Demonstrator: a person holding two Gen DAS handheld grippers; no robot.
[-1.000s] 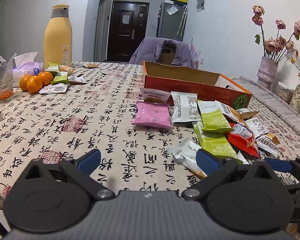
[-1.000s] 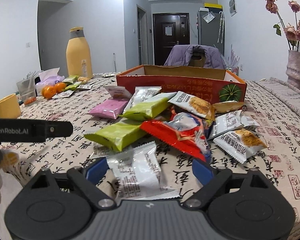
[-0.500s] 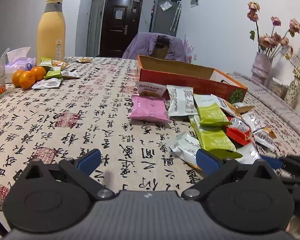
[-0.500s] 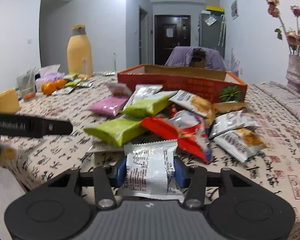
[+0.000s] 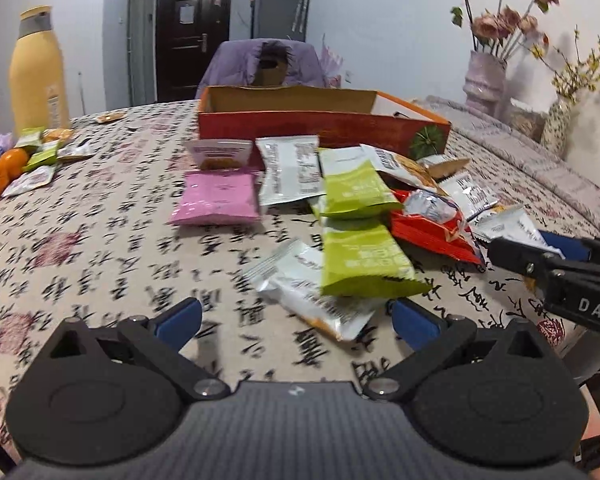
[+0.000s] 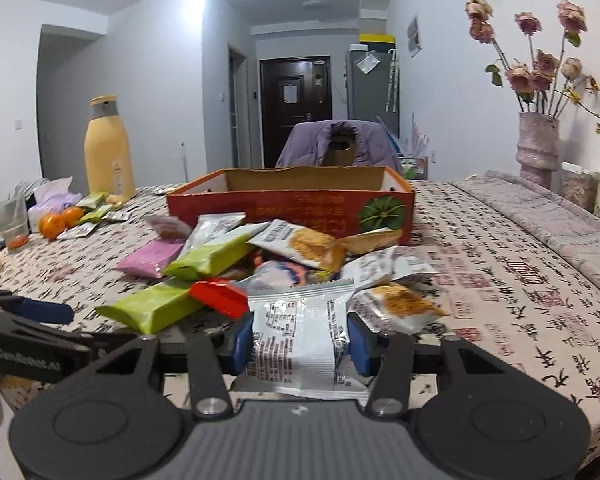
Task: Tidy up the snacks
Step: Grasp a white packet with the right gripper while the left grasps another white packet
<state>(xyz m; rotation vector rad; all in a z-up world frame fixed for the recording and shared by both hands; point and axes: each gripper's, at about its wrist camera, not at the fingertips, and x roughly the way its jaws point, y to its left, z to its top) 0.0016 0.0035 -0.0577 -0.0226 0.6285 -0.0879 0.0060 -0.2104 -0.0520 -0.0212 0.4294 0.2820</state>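
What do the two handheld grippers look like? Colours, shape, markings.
Both match: the left gripper and right gripper have matte black linkage arms with silver pivot screws, two round black discs, a ribbed grey centre body and blue fingertip pads. Seen from the side, one shows white lettering "DAS", the other "GenRobot.AI". No cables or sleeves visible.

The right gripper (image 6: 299,340) sits low in the frame's centre, its blue pads pinched on a white packet (image 6: 298,336). The left gripper (image 5: 296,318), at the bottom of its frame, has its jaws spread wide.
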